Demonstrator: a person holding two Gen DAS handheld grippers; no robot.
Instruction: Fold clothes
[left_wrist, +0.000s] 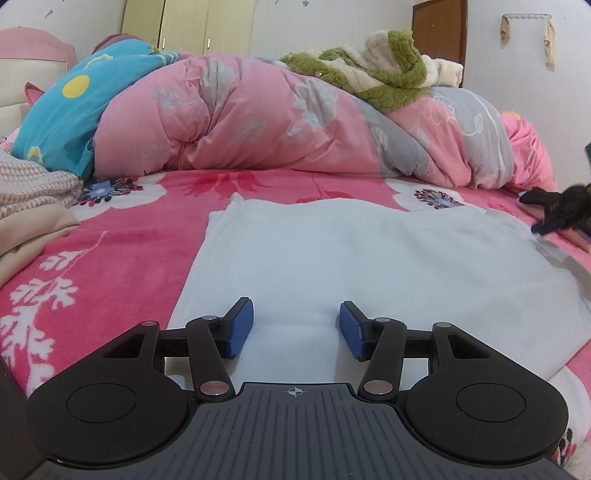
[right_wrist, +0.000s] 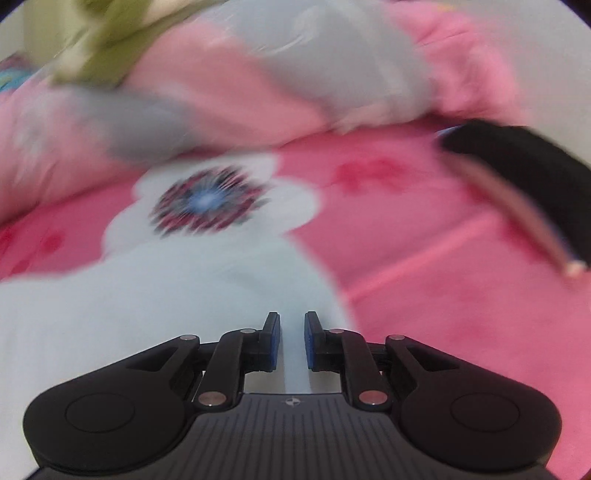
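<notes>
A white garment (left_wrist: 332, 258) lies spread flat on the pink flowered bed cover (left_wrist: 122, 258). My left gripper (left_wrist: 297, 328) hovers over its near edge, open, its blue pads (left_wrist: 242, 328) well apart with only flat cloth beneath. In the right wrist view, blurred by motion, my right gripper (right_wrist: 292, 339) stands nearly closed at the garment's (right_wrist: 166, 295) right side. A narrow strip of white cloth runs between its pads (right_wrist: 273, 341), so it is shut on the cloth.
A rolled pink and grey quilt (left_wrist: 277, 118) lines the far side of the bed, with a green and cream fleece (left_wrist: 384, 70) on top. Beige clothes (left_wrist: 29, 206) lie at the left. A dark blurred object (left_wrist: 561, 210) sits at the bed's right edge.
</notes>
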